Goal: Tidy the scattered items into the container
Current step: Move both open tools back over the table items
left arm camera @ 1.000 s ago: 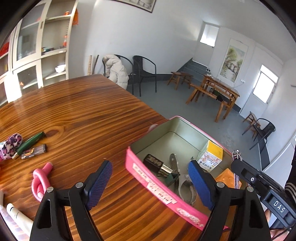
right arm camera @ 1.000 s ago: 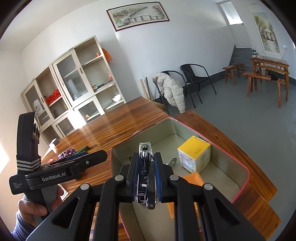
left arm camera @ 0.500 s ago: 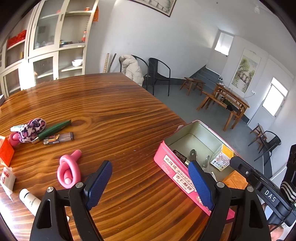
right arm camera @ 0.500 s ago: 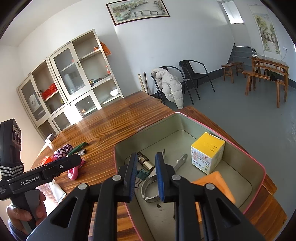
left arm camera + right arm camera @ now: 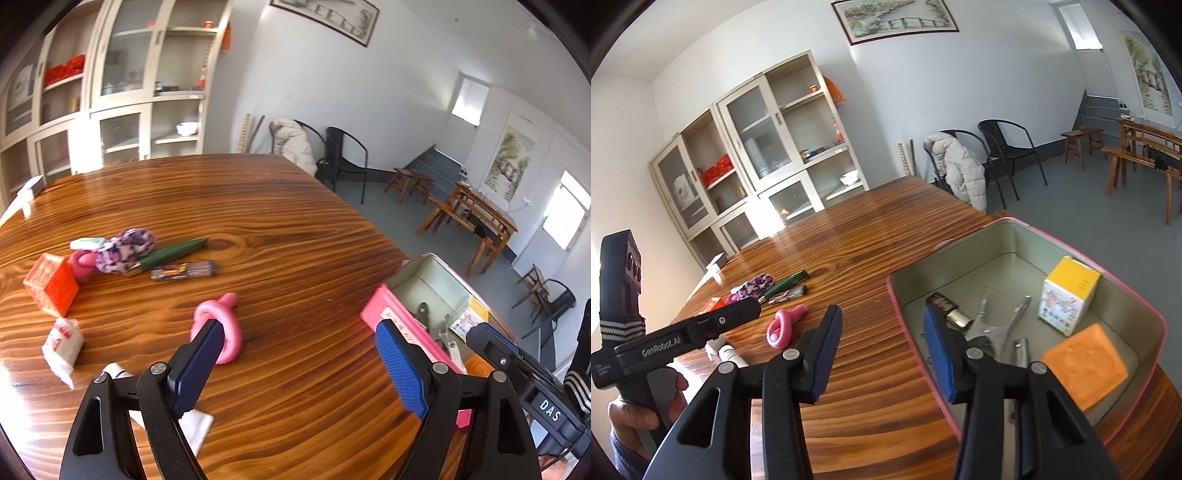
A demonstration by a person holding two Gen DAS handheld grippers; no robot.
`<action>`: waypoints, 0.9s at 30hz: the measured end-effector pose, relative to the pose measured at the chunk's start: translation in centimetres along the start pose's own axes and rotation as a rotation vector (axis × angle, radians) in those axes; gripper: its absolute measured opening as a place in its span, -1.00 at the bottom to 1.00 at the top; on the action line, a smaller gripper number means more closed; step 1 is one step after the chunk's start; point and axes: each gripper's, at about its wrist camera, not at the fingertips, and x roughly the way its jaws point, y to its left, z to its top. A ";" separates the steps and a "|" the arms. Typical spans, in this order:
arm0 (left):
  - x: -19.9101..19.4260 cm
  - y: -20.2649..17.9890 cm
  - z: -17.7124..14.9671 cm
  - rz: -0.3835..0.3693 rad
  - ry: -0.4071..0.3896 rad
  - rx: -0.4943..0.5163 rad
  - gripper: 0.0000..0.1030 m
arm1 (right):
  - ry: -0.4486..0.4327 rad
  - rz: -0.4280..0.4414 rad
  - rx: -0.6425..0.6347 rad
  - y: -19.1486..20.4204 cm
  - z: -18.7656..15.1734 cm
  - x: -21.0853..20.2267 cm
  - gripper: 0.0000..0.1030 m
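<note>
I held the left gripper (image 5: 299,363) wide open above the wooden table (image 5: 258,229), the pink ring (image 5: 218,332) just ahead of its left finger and the pink tin (image 5: 1027,321) beyond its right. My right gripper (image 5: 882,350), pinched on nail clippers a second earlier, had spread wide and empty, straddling the tin's near-left wall; the clippers (image 5: 1021,350) lay inside.
</note>
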 end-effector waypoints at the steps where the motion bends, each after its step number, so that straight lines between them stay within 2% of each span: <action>1: -0.2 0.7 -0.1 0.012 -0.002 -0.012 0.67 | 0.008 0.009 -0.007 0.5 -0.1 0.3 -0.03; 5: -1.2 3.5 -1.1 0.062 -0.016 -0.040 0.67 | 0.039 0.043 -0.034 2.2 -0.7 1.4 -0.03; 9: -2.2 6.9 -3.0 0.194 -0.022 -0.059 0.67 | 0.072 0.066 -0.072 3.7 -1.2 2.5 0.05; 13: -3.4 10.8 -4.1 0.274 -0.028 -0.101 0.67 | 0.104 0.091 -0.097 5.3 -1.9 3.6 0.07; 18: -4.7 15.2 -4.7 0.324 -0.040 -0.190 0.67 | 0.148 0.135 -0.122 7.7 -3.0 5.2 0.11; 21: -5.3 16.4 -5.0 0.341 -0.044 -0.211 0.67 | 0.178 0.165 -0.146 9.3 -3.5 6.3 0.18; 27: -5.9 17.9 -5.5 0.354 -0.033 -0.245 0.67 | 0.230 0.231 -0.251 13.3 -4.0 8.7 0.19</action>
